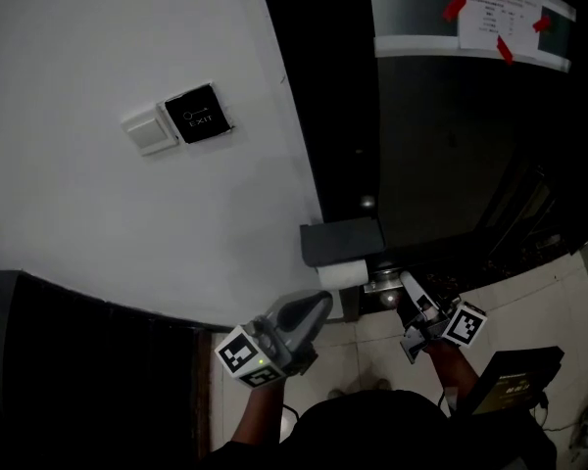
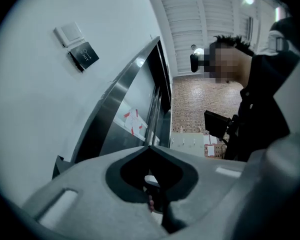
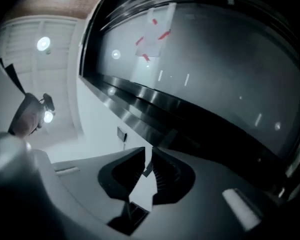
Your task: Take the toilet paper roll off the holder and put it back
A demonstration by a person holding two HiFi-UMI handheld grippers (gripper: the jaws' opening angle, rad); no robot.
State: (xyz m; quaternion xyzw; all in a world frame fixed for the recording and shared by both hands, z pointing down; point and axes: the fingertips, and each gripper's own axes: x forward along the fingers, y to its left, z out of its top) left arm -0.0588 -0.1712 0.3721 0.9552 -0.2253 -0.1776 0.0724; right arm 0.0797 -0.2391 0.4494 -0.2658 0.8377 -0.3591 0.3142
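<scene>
In the head view a white toilet paper roll (image 1: 343, 274) hangs under a dark grey holder (image 1: 341, 240) on the wall beside the black door. My left gripper (image 1: 321, 302) sits just below and left of the roll, its tips close to it. In the left gripper view its jaws (image 2: 150, 146) meet at the tips with nothing between them. My right gripper (image 1: 408, 282) is right of the roll, pointing at the holder's metal end (image 1: 382, 287). In the right gripper view its jaws (image 3: 149, 155) stand almost together, and I see nothing held between them.
A white wall carries a light switch (image 1: 149, 131) and a black exit plate (image 1: 198, 114). The dark door (image 1: 451, 145) has a taped paper notice (image 1: 500, 13). A black device (image 1: 514, 380) lies at the lower right over the pale tiled floor (image 1: 549, 292).
</scene>
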